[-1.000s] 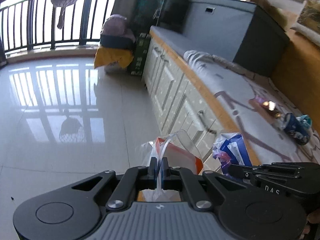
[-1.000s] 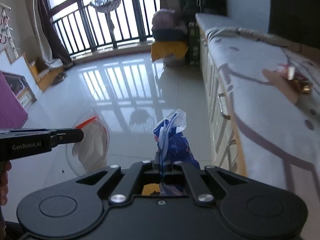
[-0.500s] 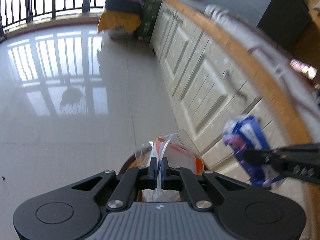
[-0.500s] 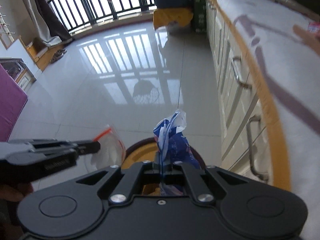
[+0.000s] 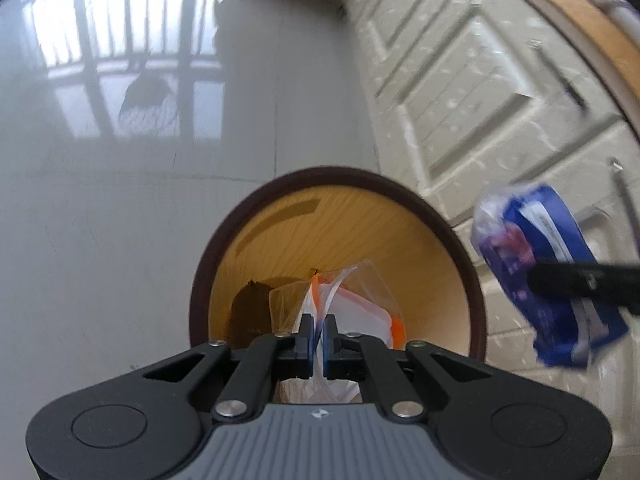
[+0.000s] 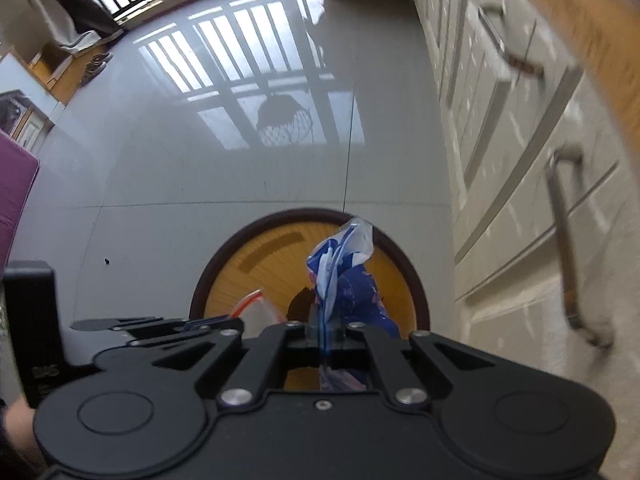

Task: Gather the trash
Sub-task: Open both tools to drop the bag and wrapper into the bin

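Jaws pinched tight, the left gripper (image 5: pixel 316 338) is clamping a clear plastic bag with an orange strip (image 5: pixel 352 304), which is hanging just ahead of the jaws over the mouth of the round brown-rimmed bin (image 5: pixel 248 216); off to the right, beside the white cabinet front (image 5: pixel 460 92), the right gripper's dark fingers (image 5: pixel 580 280) are crossing a blue wrapper (image 5: pixel 556 248). In the right wrist view, the right gripper (image 6: pixel 324 330) is squeezing that blue wrapper (image 6: pixel 348 280) in closed jaws directly over the same bin (image 6: pixel 224 256), with the left gripper (image 6: pixel 224 322) and its clear bag (image 6: pixel 256 308) reaching in from the left and the cabinet's metal handles (image 6: pixel 568 256) standing to the right.
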A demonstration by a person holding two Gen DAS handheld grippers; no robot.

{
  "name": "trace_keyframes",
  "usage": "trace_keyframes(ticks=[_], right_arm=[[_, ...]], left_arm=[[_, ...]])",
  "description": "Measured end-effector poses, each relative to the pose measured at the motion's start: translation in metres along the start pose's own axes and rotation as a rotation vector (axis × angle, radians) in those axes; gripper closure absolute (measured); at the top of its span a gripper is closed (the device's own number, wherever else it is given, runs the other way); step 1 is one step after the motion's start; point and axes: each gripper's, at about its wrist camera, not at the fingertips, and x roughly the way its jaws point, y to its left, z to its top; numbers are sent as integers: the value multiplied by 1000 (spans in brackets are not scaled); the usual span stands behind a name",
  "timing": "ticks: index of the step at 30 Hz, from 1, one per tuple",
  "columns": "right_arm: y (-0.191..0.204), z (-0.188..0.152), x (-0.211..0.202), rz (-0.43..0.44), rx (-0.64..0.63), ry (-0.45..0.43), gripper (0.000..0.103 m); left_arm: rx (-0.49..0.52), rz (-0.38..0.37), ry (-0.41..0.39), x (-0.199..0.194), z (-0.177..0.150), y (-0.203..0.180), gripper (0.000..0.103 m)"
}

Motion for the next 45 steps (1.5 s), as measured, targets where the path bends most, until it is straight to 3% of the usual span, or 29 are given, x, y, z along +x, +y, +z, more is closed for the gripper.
trace_keyframes(ticks=[3,7,12,19,24,28,30,38,42,45], right_arm=[[-4,-2,12,10,19,28,102],[-3,-1,26,18,13,51,102],[-9,-1,43,55,47,76,102],[-11,-3,62,43,50,110,102],[-12,-3,66,43,44,106,99],[-13,-3,66,31,59,122,90],[-12,-4,66,28,53,128,79],[-11,-1,57,-3,29,127,76],[-5,-2,45,-13,-7,122,65],[-2,-3,35,-20,-26,113,59]], left_arm=[[-60,19,14,16,-3,7,99],[-48,65,35,33,-7,6,98],[-51,50,64,53,-17,5,95],[183,79,175,77,-33,-20,90],[209,57,196,79,-39,-22,89],[177,56,182,69,-36,-18,89],[179,67,172,63,-35,-19,87],[208,107,141,29,-27,-23,68],[204,120,128,8,-23,-22,61],[199,132,115,-7,-19,-21,47]])
